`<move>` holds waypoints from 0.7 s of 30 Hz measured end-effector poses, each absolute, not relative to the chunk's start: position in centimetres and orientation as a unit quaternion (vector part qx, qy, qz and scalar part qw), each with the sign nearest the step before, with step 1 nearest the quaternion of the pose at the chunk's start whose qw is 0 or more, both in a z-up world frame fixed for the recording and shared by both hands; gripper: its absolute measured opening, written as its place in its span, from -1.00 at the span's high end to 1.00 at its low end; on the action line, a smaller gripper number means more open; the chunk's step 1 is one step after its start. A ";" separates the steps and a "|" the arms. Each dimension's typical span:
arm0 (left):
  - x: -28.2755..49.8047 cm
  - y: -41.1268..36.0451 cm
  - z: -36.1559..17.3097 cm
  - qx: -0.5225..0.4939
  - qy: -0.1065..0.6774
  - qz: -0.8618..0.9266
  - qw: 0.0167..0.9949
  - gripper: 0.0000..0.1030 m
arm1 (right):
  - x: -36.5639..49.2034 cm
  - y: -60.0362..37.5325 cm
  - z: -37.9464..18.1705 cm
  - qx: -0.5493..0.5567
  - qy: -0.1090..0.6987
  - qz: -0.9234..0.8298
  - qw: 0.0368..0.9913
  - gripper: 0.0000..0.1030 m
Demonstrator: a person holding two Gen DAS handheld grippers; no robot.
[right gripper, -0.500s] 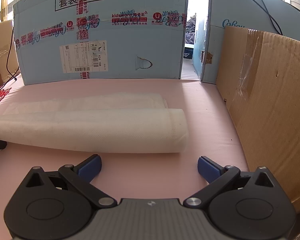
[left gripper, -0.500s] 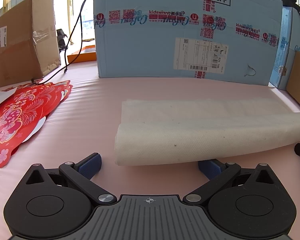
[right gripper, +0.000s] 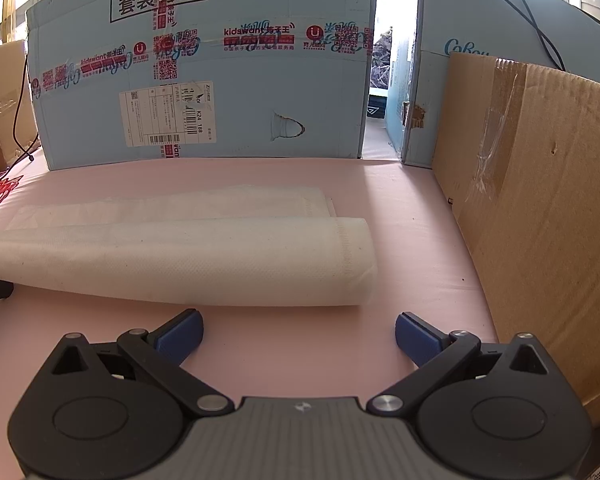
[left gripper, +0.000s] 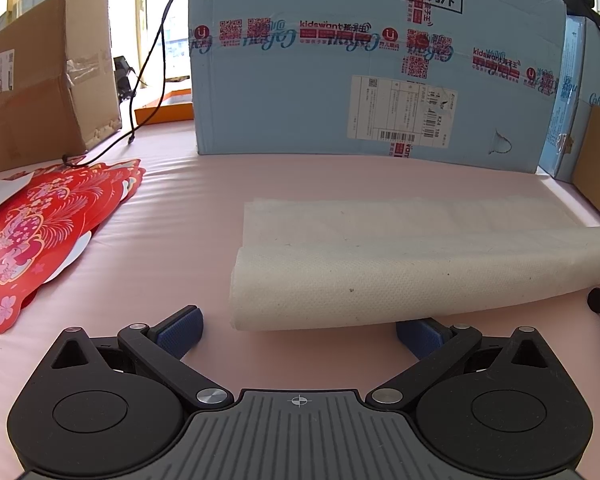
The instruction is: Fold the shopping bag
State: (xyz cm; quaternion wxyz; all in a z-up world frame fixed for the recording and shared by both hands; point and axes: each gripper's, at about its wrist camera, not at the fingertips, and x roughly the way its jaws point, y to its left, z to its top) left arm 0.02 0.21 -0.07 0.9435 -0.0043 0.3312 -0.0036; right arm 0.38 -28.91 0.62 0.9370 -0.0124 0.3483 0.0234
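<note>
White folded bag (left gripper: pixel 400 276) lies just ahead of both grippers' wide-spread fingers (left gripper: pixel 180 330), w/ nothing pinched.

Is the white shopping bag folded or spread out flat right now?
Folded: the white shopping bag is doubled over lengthwise, its near layer bulging loosely over the flat one.

The shopping bag (left gripper: pixel 400 276) hides the left gripper's (left gripper: pixel 298 330) right pad (partly); the shipping label's (left gripper: pixel 400 110) print is illegible.

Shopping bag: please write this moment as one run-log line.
shopping bag: half folded, on table | left gripper: open, empty | right gripper: open, empty
</note>
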 end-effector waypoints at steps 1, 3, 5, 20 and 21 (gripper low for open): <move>0.1 0.3 -0.1 -0.004 0.331 -0.004 0.944 -1.00 | 0.4 -28.9 0.6 -0.012 0.348 0.023 0.937 -1.00; 0.0 0.2 -0.1 -0.004 0.330 -0.004 0.944 -1.00 | 0.4 -28.9 0.6 -0.012 0.348 0.023 0.937 -1.00; 0.0 0.2 -0.1 -0.004 0.330 -0.004 0.944 -1.00 | 0.4 -29.0 0.6 -0.012 0.348 0.024 0.937 -1.00; 0.0 0.2 -0.1 -0.004 0.329 -0.002 0.944 -1.00 | 0.3 -28.9 0.6 -0.013 0.348 0.023 0.937 -1.00; 0.0 0.1 -0.1 -0.004 0.329 -0.002 0.944 -1.00 | 0.3 -28.9 0.7 -0.013 0.348 0.023 0.937 -1.00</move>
